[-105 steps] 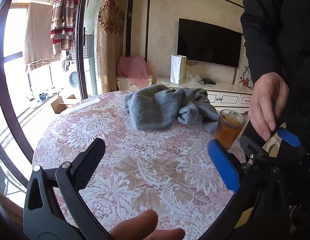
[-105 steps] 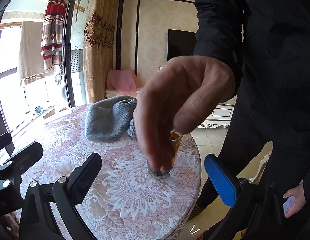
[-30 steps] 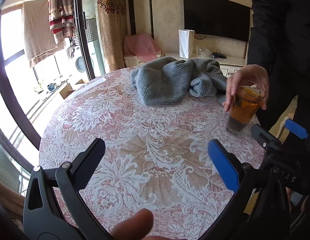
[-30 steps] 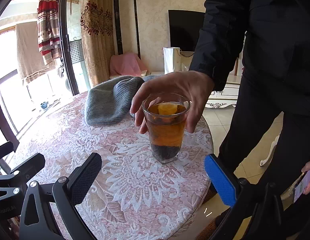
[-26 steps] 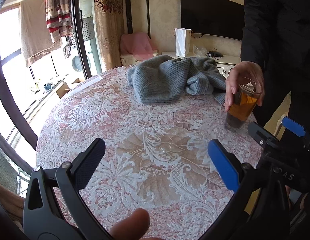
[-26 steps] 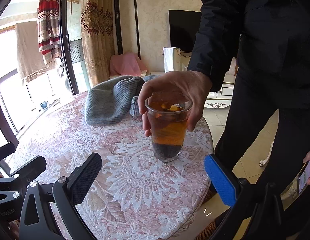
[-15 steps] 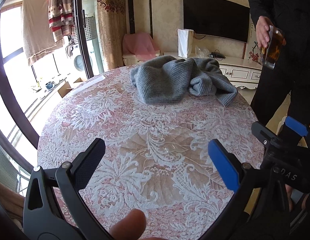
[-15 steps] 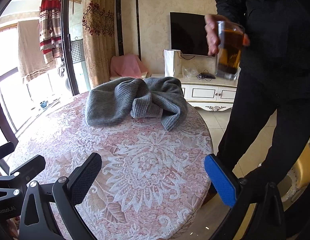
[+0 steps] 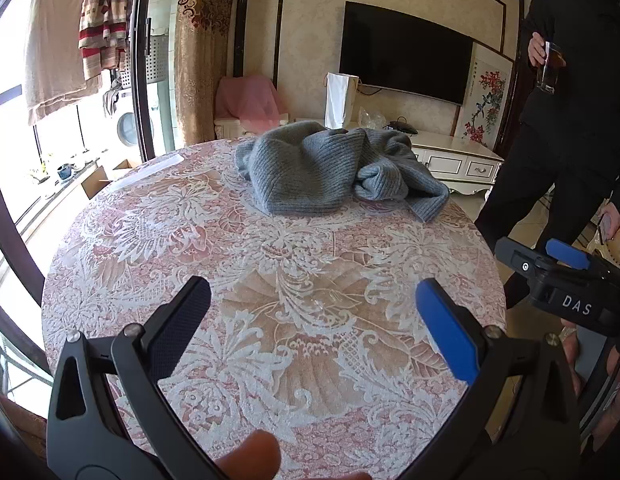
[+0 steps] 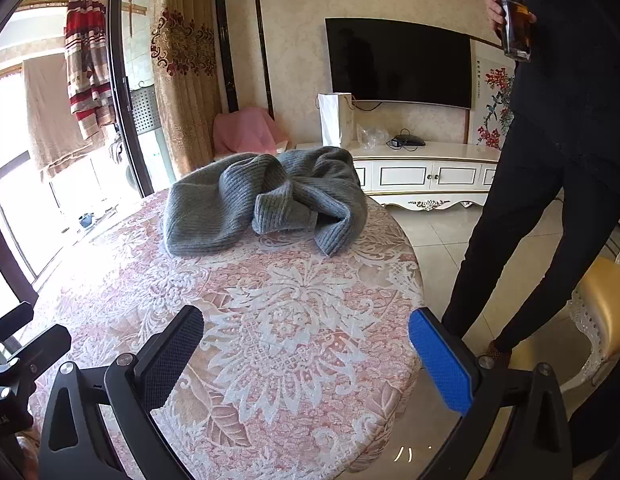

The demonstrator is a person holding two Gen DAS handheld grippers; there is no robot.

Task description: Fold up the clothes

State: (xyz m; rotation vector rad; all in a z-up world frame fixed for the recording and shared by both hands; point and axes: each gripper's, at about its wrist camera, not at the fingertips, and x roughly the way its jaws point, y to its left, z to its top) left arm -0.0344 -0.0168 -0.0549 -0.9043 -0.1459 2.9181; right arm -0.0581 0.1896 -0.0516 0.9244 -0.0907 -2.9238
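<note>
A grey ribbed sweater [image 9: 321,172] lies crumpled at the far side of the round table [image 9: 190,240]; it also shows in the right wrist view [image 10: 246,204], with a sleeve trailing towards the right edge. My left gripper [image 9: 310,312] is open and empty above the near half of the table. My right gripper [image 10: 306,344] is open and empty near the table's right front edge. Both are well short of the sweater. The right gripper's body shows at the right of the left wrist view [image 9: 565,280].
A person in black [image 10: 549,160] stands right of the table holding a glass of tea [image 10: 515,28]. The table has a pink and white lace cloth. A gold chair [image 10: 601,312] is at the right. A TV cabinet [image 10: 421,176] stands behind.
The person lifted the glass of tea off the table and stepped back with it. Both grippers stayed open and nearly still.
</note>
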